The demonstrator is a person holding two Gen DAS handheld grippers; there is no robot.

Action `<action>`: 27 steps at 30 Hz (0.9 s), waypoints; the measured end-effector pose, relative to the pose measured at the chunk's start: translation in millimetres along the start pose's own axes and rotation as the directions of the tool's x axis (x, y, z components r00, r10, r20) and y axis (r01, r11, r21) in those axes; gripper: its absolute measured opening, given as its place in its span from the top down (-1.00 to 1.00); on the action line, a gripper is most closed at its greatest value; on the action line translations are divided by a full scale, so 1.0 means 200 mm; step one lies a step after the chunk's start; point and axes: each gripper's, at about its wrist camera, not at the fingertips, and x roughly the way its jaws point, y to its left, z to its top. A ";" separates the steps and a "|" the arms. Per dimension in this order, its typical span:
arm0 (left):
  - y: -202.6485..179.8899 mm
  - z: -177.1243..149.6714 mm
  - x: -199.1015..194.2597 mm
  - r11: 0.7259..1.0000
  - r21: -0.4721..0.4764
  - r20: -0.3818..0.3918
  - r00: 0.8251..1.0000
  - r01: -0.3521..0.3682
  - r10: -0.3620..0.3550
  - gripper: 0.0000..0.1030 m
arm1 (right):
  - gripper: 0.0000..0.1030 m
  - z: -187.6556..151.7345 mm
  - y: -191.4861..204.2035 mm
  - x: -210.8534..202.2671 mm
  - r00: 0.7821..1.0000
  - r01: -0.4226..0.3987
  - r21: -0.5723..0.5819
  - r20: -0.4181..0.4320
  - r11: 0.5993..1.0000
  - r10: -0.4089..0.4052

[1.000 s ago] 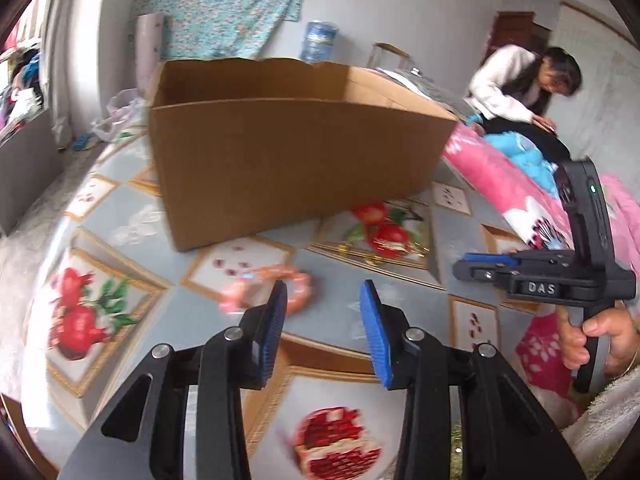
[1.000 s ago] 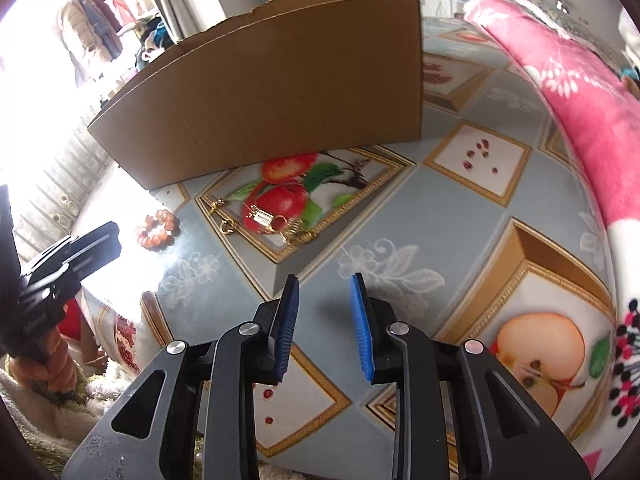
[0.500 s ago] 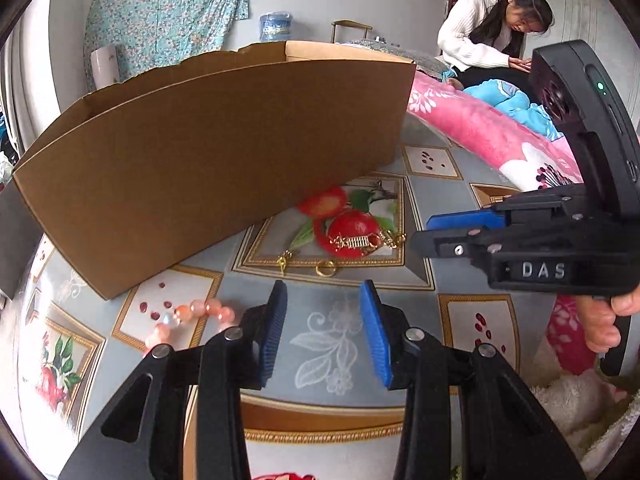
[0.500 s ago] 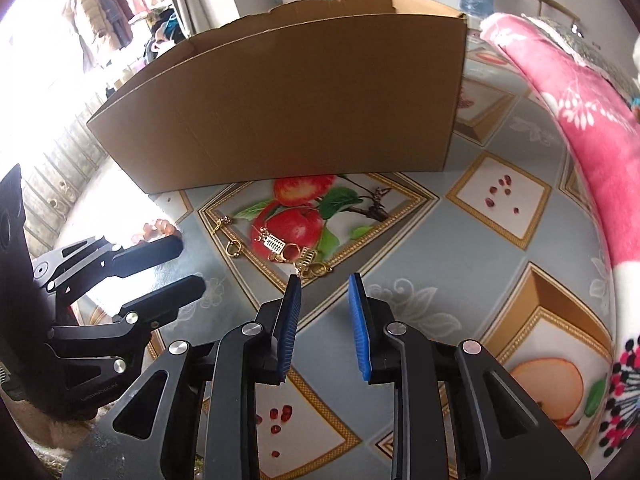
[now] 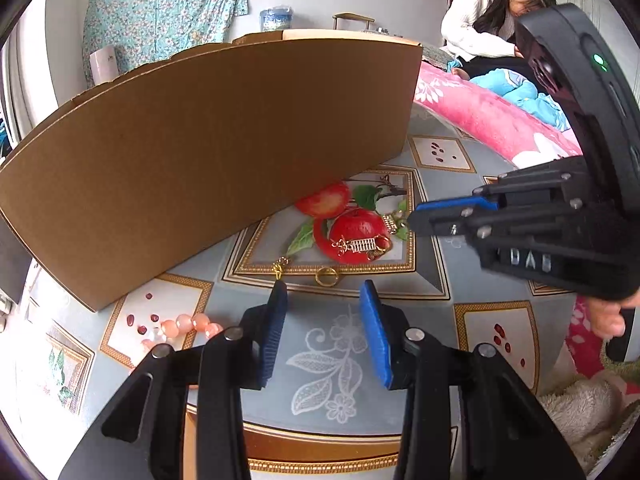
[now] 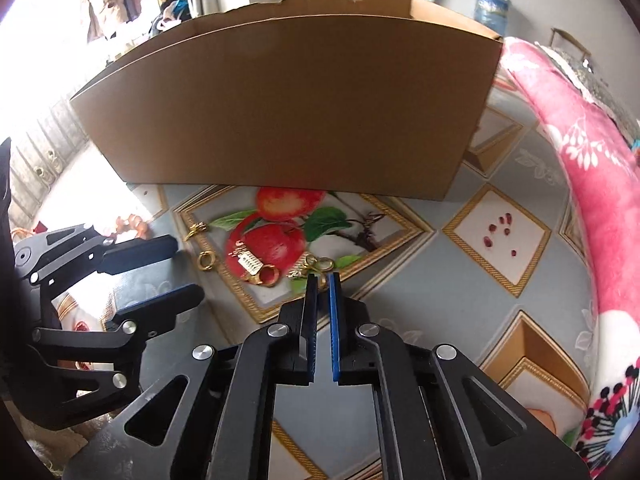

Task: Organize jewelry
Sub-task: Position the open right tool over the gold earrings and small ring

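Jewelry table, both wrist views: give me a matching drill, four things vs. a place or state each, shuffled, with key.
Things:
1. cardboard box
2. pink bead bracelet
3. right gripper
4. left gripper

Places or states:
A. jaws apart, nothing between them
B. stands at the back of the table, behind the gold pieces
C. jaws nearly together at the small gold piece
D. lies near the box's left corner, left of the left gripper

Pairs: 1-B, 2-D, 3-C, 4-A
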 end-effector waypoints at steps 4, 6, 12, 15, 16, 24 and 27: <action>0.00 0.00 0.00 1.000 0.005 0.003 1.000 -0.003 0.002 0.29 | 0.92 0.01 -0.08 0.00 0.999 0.034 0.033 0.002 0.999 -0.034; 0.00 0.00 0.00 1.000 0.006 0.004 1.000 -0.003 0.003 0.29 | 0.92 0.02 -0.10 0.00 0.998 0.056 0.052 -0.003 0.997 -0.056; -0.01 -0.01 0.00 1.000 0.022 0.007 1.000 -0.013 0.013 0.29 | 0.83 0.04 -0.19 -0.02 1.000 0.002 0.086 0.030 0.996 -0.005; -0.01 0.00 0.00 1.000 0.019 0.008 1.000 -0.014 0.014 0.29 | 0.73 0.08 -0.15 -0.01 0.999 -0.026 0.048 0.043 0.999 0.024; -0.01 0.00 0.00 1.000 0.017 0.008 1.000 -0.012 0.012 0.29 | 0.73 0.09 -0.14 0.01 0.999 -0.031 0.032 0.036 0.999 0.030; 0.01 -0.02 -0.02 1.000 0.000 0.010 1.000 0.007 -0.007 0.29 | 0.72 0.11 -0.14 0.07 0.999 0.037 0.016 -0.004 0.999 -0.037; 0.01 -0.01 -0.03 1.000 -0.005 0.024 1.000 0.018 -0.018 0.29 | 0.72 0.10 -0.22 0.06 0.998 0.064 0.044 -0.005 0.997 -0.064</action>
